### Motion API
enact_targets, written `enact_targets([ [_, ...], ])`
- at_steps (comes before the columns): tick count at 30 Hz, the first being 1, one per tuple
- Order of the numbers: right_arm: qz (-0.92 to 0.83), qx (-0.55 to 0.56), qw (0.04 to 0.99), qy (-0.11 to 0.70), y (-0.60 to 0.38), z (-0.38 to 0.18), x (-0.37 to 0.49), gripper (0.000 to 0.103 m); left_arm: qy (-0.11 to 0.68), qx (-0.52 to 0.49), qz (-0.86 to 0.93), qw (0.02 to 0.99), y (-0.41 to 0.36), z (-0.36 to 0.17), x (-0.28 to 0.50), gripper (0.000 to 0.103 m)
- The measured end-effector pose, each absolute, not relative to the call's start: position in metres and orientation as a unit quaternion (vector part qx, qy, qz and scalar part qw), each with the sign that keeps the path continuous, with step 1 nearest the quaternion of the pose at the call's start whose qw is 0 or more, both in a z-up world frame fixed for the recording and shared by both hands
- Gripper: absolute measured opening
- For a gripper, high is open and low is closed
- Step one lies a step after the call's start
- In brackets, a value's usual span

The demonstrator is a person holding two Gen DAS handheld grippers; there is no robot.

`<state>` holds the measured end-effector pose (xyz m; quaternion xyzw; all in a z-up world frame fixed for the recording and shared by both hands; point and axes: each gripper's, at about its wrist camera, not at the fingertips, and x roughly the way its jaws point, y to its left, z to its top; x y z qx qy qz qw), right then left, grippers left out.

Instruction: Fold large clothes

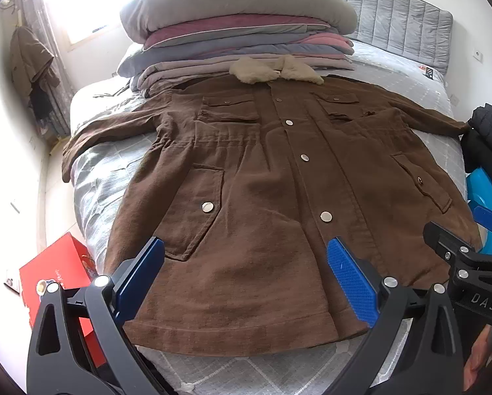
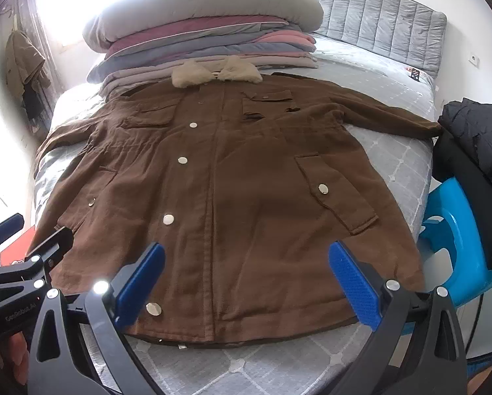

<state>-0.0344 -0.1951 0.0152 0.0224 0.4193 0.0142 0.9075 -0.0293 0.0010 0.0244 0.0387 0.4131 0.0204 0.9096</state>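
A large brown coat (image 1: pixel 265 177) (image 2: pixel 246 171) lies flat and front side up on the bed, buttoned, with a beige fleece collar (image 1: pixel 275 70) (image 2: pixel 216 72) at the far end and both sleeves spread outward. My left gripper (image 1: pixel 246 279) hovers open above the coat's near hem, left of centre. My right gripper (image 2: pixel 246 283) hovers open over the hem's right half. Neither holds anything. Each gripper shows at the edge of the other's view: the right gripper (image 1: pixel 469 250) and the left gripper (image 2: pixel 22 250).
A stack of folded bedding with a grey pillow (image 1: pixel 239 16) (image 2: pixel 206 10) sits behind the collar. The grey quilted bed (image 1: pixel 213 372) (image 2: pixel 252 372) ends close to me. A red box (image 1: pixel 58 270) lies at left; a blue stool (image 2: pixel 456 230) with dark clothes (image 2: pixel 476 131) stands at right.
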Motion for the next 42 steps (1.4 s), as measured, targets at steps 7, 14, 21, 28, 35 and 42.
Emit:
enact_targets([
  [7, 0.018, 0.022, 0.907, 0.421, -0.1929, 0.0137, -0.0339, 0.096, 0.412, 0.037, 0.022, 0.91, 0.0029, 0.0237, -0.0288, 0.096],
  [14, 0.021, 0.022, 0.907, 0.421, -0.1912, 0.0133, -0.033, 0.096, 0.412, 0.038, 0.023, 0.91, 0.0039, 0.0233, -0.0288, 0.096],
  [21, 0.022, 0.022, 0.906, 0.422, -0.1903, 0.0129, -0.033, 0.096, 0.412, 0.038, 0.023, 0.91, 0.0045, 0.0235, -0.0287, 0.096],
  [28, 0.023, 0.022, 0.907, 0.421, -0.1899, 0.0125, -0.0327, 0.096, 0.411, 0.039, 0.023, 0.91, 0.0044, 0.0235, -0.0285, 0.096],
  [35, 0.024, 0.022, 0.907, 0.421, -0.1882, 0.0121, -0.0321, 0.096, 0.411, 0.04, 0.024, 0.91, 0.0044, 0.0246, -0.0283, 0.096],
  [42, 0.025, 0.023, 0.906, 0.421, -0.1882, 0.0117, -0.0314, 0.096, 0.412, 0.041, 0.022, 0.91, 0.004, 0.0251, -0.0273, 0.096],
])
